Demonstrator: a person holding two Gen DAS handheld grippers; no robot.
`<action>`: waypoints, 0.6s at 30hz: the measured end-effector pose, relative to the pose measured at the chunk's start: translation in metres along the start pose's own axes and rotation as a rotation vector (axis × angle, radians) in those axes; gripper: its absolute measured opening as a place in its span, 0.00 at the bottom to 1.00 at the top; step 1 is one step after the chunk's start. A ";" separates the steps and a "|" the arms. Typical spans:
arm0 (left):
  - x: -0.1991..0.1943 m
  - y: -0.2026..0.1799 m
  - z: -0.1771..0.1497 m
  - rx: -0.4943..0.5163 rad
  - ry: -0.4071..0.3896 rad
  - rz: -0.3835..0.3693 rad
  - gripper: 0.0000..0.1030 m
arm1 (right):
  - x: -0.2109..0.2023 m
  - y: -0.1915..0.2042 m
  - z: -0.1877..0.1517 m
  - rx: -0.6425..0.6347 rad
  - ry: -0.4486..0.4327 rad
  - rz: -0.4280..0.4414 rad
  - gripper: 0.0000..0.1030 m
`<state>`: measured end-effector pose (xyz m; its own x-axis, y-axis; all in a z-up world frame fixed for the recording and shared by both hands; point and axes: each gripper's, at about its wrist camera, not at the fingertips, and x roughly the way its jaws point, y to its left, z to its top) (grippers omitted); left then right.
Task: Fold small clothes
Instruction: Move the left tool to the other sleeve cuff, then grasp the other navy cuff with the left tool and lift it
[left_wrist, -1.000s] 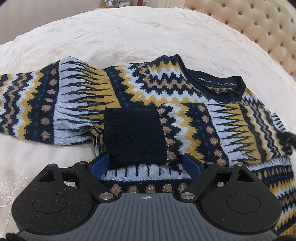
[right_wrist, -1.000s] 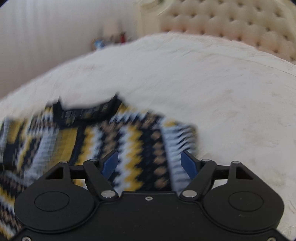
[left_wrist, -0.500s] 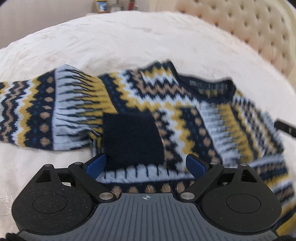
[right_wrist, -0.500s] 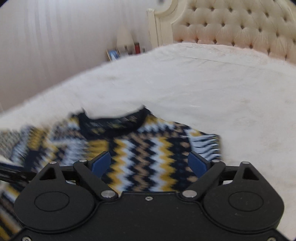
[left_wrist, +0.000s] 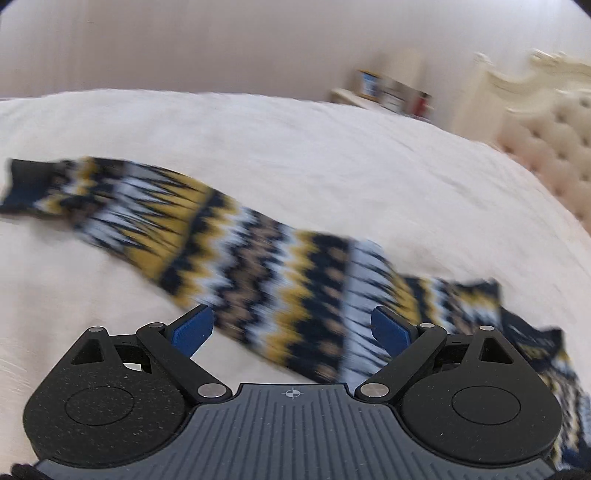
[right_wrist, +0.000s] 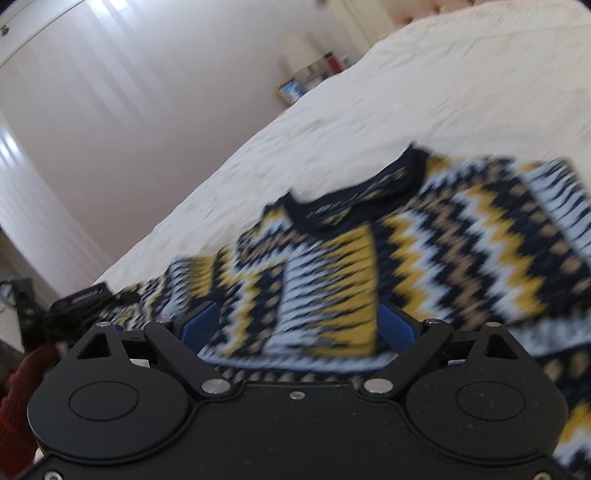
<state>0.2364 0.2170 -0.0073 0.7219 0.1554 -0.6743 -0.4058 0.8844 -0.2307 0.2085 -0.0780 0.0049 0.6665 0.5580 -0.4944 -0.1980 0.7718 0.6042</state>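
Both claws stand spread and hold nothing: our left claw (left_wrist: 291, 328) hangs above the outstretched sleeve (left_wrist: 207, 229), our right claw (right_wrist: 295, 328) above the sweater (right_wrist: 424, 251) body near its collar (right_wrist: 354, 199). The sweater lies flat on the bed (left_wrist: 332, 155) (good for folding), so we judge the sleeve comes next.

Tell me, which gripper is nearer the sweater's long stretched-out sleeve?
The left. The left gripper hangs over the outstretched sleeve, jaws open with that sleeve showing between them. The right gripper is over the sweater's body, below the dark collar, jaws also open.
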 end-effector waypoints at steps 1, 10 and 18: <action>-0.001 0.006 0.005 -0.026 -0.003 0.009 0.91 | 0.002 0.006 -0.002 -0.011 0.009 -0.002 0.91; -0.004 0.069 0.050 -0.060 -0.046 0.106 0.90 | 0.001 0.043 -0.017 -0.088 -0.057 -0.014 0.96; 0.005 0.138 0.047 -0.165 -0.022 0.161 0.84 | 0.013 0.042 -0.022 -0.094 -0.032 -0.011 0.97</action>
<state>0.2104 0.3605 -0.0103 0.6516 0.3004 -0.6965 -0.6017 0.7638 -0.2335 0.1933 -0.0318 0.0101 0.6916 0.5406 -0.4790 -0.2560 0.8036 0.5373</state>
